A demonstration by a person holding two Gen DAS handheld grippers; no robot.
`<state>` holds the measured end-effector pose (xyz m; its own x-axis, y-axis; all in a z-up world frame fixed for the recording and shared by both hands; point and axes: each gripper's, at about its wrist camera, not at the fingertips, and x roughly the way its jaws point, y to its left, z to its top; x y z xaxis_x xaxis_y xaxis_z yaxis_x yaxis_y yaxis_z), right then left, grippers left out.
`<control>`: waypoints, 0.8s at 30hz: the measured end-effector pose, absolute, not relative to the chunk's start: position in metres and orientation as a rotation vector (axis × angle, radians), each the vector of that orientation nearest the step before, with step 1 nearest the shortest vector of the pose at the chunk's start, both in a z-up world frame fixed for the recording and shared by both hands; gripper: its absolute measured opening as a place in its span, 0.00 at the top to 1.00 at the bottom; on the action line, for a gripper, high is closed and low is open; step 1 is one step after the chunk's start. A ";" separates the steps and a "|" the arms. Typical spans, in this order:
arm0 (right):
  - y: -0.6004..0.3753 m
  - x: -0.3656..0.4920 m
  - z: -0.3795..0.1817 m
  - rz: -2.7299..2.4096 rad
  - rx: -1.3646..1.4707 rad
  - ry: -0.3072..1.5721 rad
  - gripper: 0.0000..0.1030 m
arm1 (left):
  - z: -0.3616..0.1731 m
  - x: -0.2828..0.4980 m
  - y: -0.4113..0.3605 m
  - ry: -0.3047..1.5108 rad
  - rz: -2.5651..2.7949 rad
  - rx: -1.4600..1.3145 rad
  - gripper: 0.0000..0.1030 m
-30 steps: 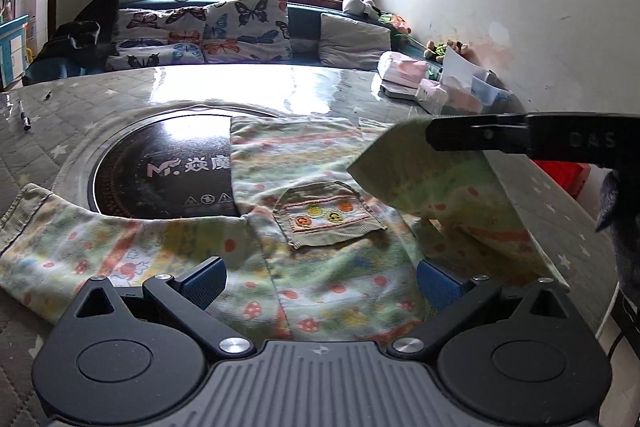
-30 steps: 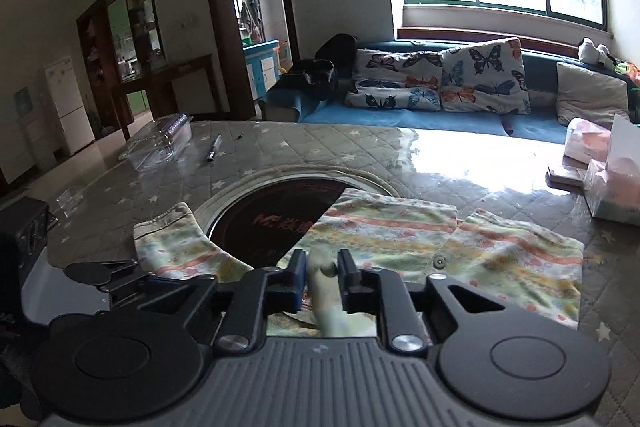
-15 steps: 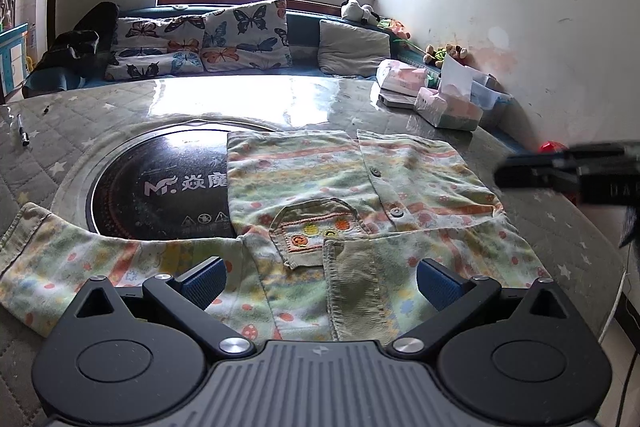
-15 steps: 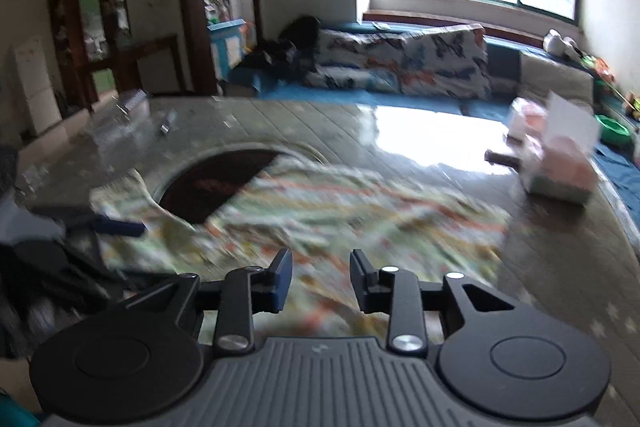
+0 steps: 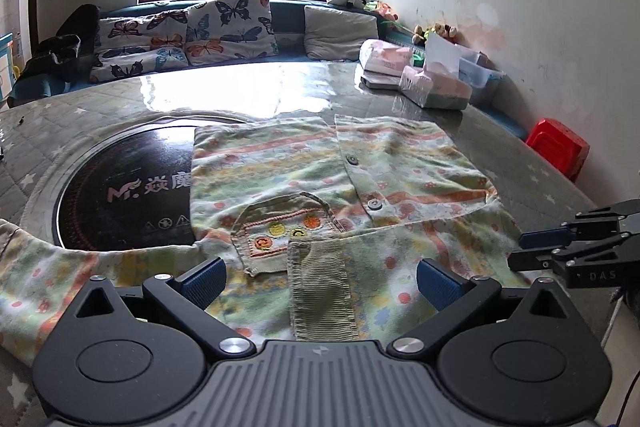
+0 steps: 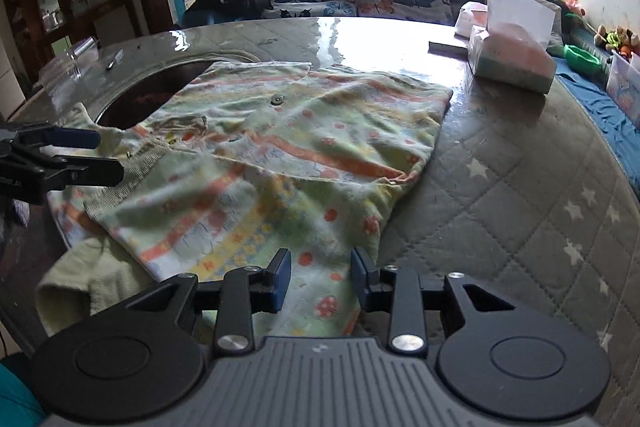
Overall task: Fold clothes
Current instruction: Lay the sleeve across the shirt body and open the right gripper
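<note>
A small patterned green shirt (image 5: 304, 179) with buttons and a chest pocket lies flat on the round table; it also shows in the right wrist view (image 6: 280, 155). Its right sleeve (image 5: 324, 291) is folded across the body, its ribbed cuff lying near the pocket. The left sleeve (image 5: 48, 267) lies stretched out to the left. My left gripper (image 5: 320, 281) is open and empty, just above the shirt's near part. My right gripper (image 6: 320, 273) is open and empty over the shirt's right edge; it also shows at the right of the left wrist view (image 5: 532, 247).
A black induction hob (image 5: 128, 195) is set in the table's middle, partly under the shirt. Tissue packs (image 6: 512, 63) and boxes stand at the table's far right. A red stool (image 5: 560, 147) stands beside the table. A sofa with butterfly cushions (image 5: 188, 31) lies behind.
My right gripper let go of the sleeve, which now lies folded across the shirt. The right gripper opened and drew back to the shirt's right edge. The left gripper stayed open.
</note>
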<state>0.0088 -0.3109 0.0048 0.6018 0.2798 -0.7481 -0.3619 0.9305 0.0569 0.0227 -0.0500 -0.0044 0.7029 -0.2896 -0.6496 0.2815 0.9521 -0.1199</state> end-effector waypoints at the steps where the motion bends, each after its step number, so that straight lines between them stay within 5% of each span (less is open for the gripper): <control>1: -0.311 0.009 0.006 0.375 -0.108 0.844 0.67 | -0.006 0.024 -0.052 0.728 -0.315 -0.005 0.00; 24: -0.270 0.042 0.007 0.478 -0.141 0.787 0.51 | -0.029 0.046 -0.051 0.787 -0.223 0.056 0.00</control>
